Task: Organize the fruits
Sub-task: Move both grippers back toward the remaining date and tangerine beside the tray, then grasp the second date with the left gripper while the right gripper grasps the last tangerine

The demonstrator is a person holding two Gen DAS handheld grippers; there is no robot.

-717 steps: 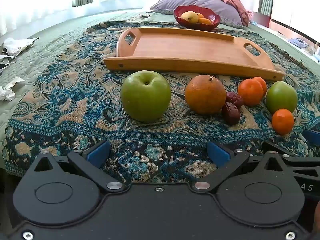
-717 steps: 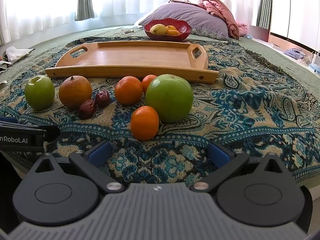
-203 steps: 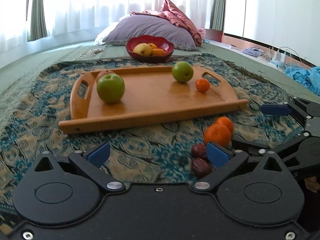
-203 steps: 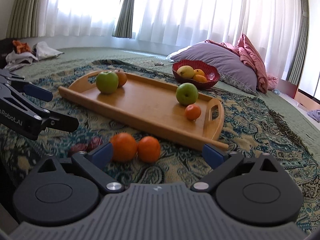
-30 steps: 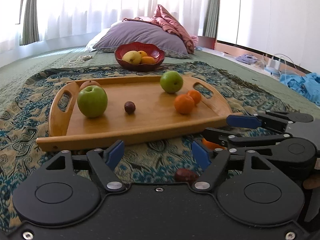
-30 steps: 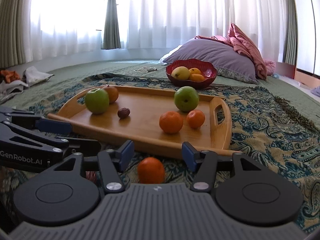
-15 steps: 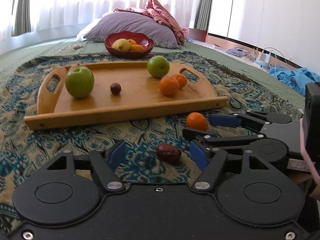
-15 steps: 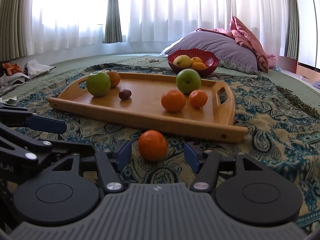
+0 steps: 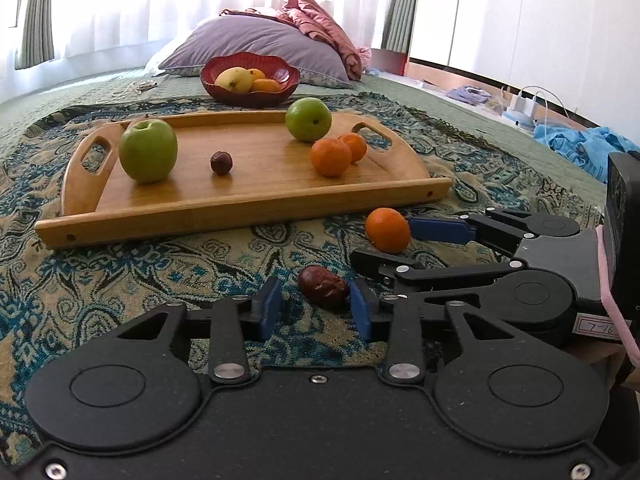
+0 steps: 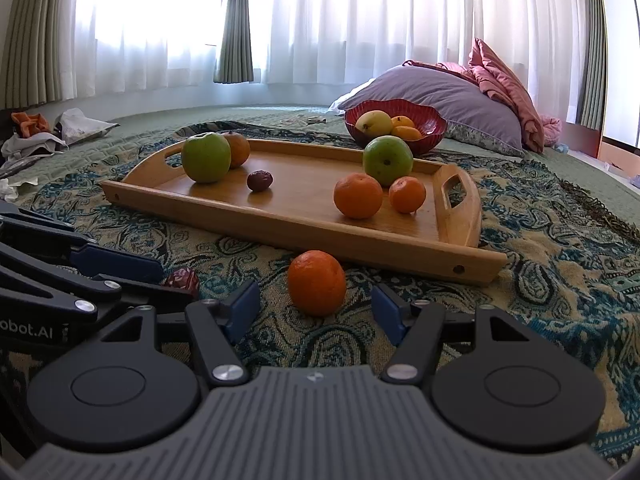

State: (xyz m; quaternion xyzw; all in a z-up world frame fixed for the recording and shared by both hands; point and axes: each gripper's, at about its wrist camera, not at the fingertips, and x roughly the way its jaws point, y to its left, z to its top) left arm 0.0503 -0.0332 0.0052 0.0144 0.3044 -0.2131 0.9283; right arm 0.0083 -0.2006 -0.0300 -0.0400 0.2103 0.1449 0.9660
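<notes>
Where the left wrist view looks across the wooden tray (image 9: pixel 256 200), the near green apple (image 9: pixel 148 155) hides all but a sliver of the brownish fruit (image 10: pixel 237 149) behind it, which shows only from the right wrist view; the person appears merely as a strip of pink sleeve (image 9: pixel 614 300) at the frame edge. Tray contents: two green apples, the far green apple (image 9: pixel 308 119) at the right end, one brownish round fruit at the left end, one dried red date (image 9: pixel 221 162) near the middle, a large tangerine (image 9: pixel 331 157) and a small tangerine (image 9: pixel 353 146) touching or nearly so beside the far apple. Red bowl (image 9: pixel 248 98), behind the tray: a yellow fruit and two orange ones, partly hidden by its rim. Loose on the patterned blanket (image 9: pixel 120 280), in front of the tray: a second date (image 9: pixel 322 286) and a loose tangerine (image 10: pixel 317 283). Left gripper (image 9: pixel 316 310): jaws have just been closing, narrow now, the second date between the blue pads, right pad at or just beside it, left pad clear; contact cannot be told for certain. Right gripper (image 10: pixel 316 312): jaws have just been opening, wide, either side of the loose tangerine with a gap at each pad, holding nothing
</notes>
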